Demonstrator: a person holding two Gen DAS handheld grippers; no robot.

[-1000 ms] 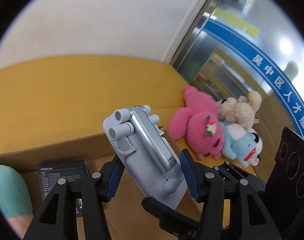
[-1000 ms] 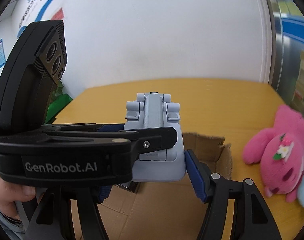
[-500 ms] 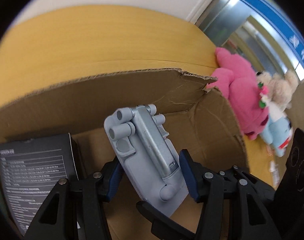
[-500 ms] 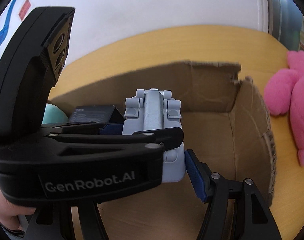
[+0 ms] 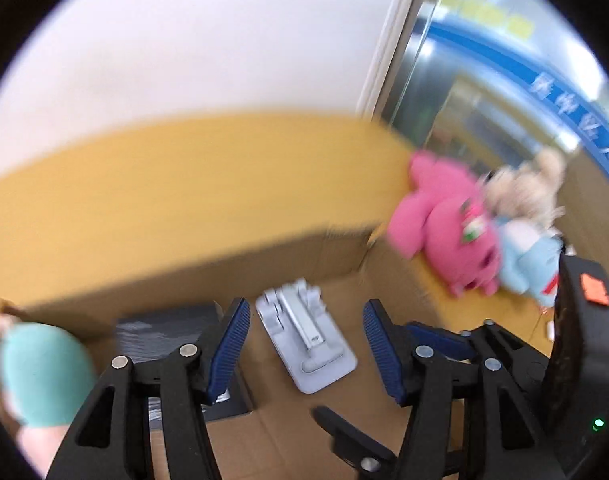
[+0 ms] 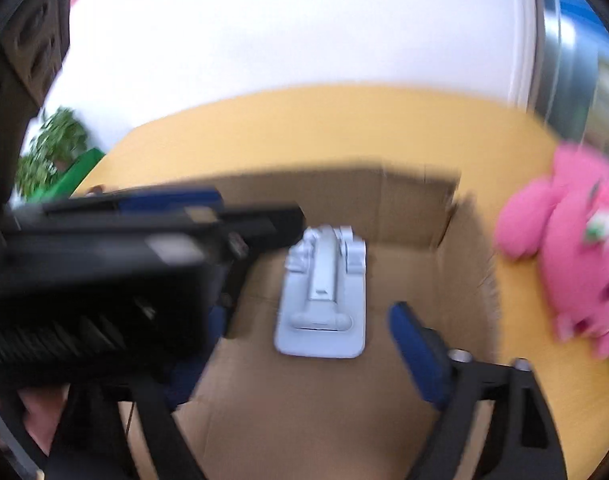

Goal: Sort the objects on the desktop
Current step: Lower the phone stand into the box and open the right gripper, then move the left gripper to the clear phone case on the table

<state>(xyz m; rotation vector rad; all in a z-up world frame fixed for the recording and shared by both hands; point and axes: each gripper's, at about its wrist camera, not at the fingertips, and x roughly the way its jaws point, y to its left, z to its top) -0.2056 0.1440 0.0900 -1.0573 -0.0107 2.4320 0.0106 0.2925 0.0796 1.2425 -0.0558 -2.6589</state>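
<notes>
A grey folding phone stand point(image 5: 304, 340) lies flat on the floor of the open cardboard box point(image 5: 336, 252). My left gripper point(image 5: 304, 308) hovers above it with its jaws opening and nothing between the blue pads. In the right wrist view the stand point(image 6: 322, 296) rests loose in the box point(image 6: 404, 204). My right gripper point(image 6: 308, 312) is over it with its jaws opening wide and touching nothing. Its left finger is hidden behind the black body of the left tool point(image 6: 104, 264).
A black carton point(image 5: 164, 328) and a teal rounded object point(image 5: 44, 372) sit in the box's left part. Pink point(image 5: 452, 228), beige point(image 5: 524, 188) and light-blue point(image 5: 532, 264) plush toys lie on the yellow table point(image 5: 184, 168) to the right. A plant point(image 6: 52, 148) stands at far left.
Both grippers held the stand down in the box; now both have let go and pulled back upward. The stand lies on the box floor.
</notes>
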